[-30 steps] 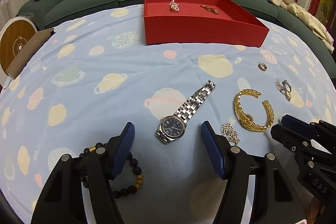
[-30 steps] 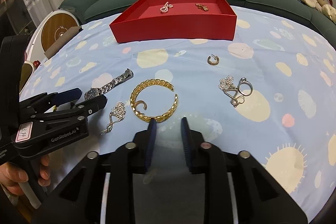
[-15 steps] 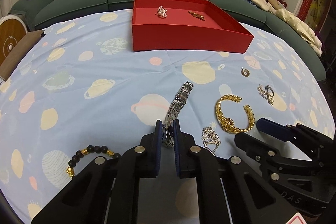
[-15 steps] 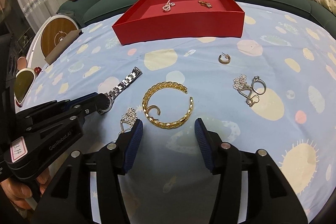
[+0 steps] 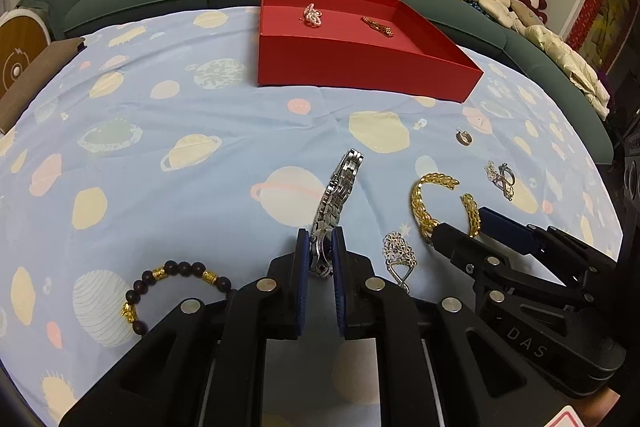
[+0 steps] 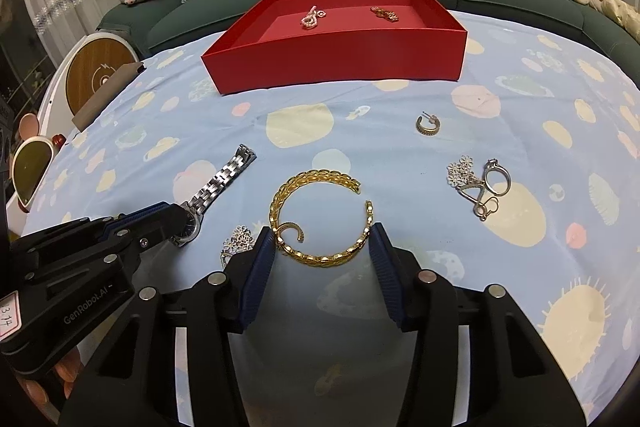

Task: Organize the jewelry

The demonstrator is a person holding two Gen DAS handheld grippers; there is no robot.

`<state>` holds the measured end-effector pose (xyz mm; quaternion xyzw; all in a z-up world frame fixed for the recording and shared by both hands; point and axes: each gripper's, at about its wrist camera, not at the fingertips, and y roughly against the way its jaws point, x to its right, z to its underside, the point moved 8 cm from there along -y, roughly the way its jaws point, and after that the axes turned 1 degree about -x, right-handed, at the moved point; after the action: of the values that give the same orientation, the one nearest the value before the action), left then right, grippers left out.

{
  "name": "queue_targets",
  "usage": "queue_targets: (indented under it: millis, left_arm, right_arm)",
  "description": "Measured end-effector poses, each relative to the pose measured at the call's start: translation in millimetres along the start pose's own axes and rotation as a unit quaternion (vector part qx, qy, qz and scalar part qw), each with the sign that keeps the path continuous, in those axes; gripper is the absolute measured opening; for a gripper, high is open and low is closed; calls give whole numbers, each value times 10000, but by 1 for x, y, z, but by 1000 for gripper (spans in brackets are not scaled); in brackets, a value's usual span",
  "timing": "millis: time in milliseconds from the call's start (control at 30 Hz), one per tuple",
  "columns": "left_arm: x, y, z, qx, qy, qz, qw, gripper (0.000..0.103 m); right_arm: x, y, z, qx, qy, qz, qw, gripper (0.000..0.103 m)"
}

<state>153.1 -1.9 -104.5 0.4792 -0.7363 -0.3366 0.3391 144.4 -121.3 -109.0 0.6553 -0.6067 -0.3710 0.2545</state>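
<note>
Red tray [image 5: 360, 59]: shallow, open-topped, rectangular, on the planet-print cloth [image 5: 160, 155] in front of the sofa. Contents: one pink-and-silver beaded piece [image 5: 313, 15] on the left of its floor, one gold chain piece [image 5: 378, 26] on the right, apart.

Silver watch [image 5: 338, 199]: steel link band, dark dial; on the cloth nearer than the tray, turned on edge, its case clenched between the blue pads of the left gripper [image 5: 320, 259], whose jaws have just eased slightly.

Gold leaf-pattern cuff [image 6: 320, 215]: open bangle, right of the watch. The right gripper [image 6: 320, 247] straddles its near edge, jaws parted after closing a little; contact unclear.

Black bead bracelet [image 5: 172, 287]: gold spacers, left of the watch.

Silver flower pendant [image 5: 398, 251]: between watch and cuff.

Ring-and-charm cluster [image 6: 480, 183], small hoop earring [image 6: 428, 125]: right of the cuff.
</note>
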Motion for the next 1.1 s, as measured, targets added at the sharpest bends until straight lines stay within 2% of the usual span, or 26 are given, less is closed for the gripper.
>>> queue_targets:
  millis: [33,67,167,200,233,433,467,533,600,800,833,933,1033,1100]
  left_arm:
    - [-1,-2,2,-41,25,-1,10000,17]
    - [-1,-3,3,-69,42,3,10000,25]
    - [4,-2,5,4,-83,-40,10000,38]
    - [7,-3,5,12,-130,-58,9999,45]
    - [9,-3,5,27,-170,-91,9998,48]
    - [14,-8,2,159,-364,-319,9987,46]
    - [14,-8,2,180,-370,-336,9986,42]
    - [14,-9,1,213,-418,-381,9982,27]
    - [13,-9,1,218,-399,-346,9984,21]
    - [11,-7,2,188,-266,-209,9993,21]
    - [11,-6,1,180,-230,-178,9994,21]
    - [12,-4,1,159,-132,-77,9998,21]
    - [14,0,0,187,-108,-12,9998,21]
    - [16,4,0,202,-82,37,9998,21]
  right_arm:
    - [1,1,0,10,12,16,10000,47]
    - [3,2,0,22,6,30,10000,47]
    - [9,7,0,43,-59,-10,10000,47]
    - [9,9,0,57,-61,-20,10000,47]
    - [10,12,-1,85,-61,-30,9999,47]
    - [15,19,-1,127,-37,-44,9999,46]
    - [16,19,-1,115,-37,-30,9999,46]
    - [19,17,0,89,-60,-14,9999,46]
    - [22,16,2,46,-90,-8,9999,46]
    - [31,12,6,-43,-254,42,9997,47]
    - [31,12,6,-43,-255,47,9997,49]
    - [30,11,6,-6,-187,122,9998,64]
    - [28,8,6,43,-45,251,9997,63]
    - [29,7,5,55,33,355,9993,54]
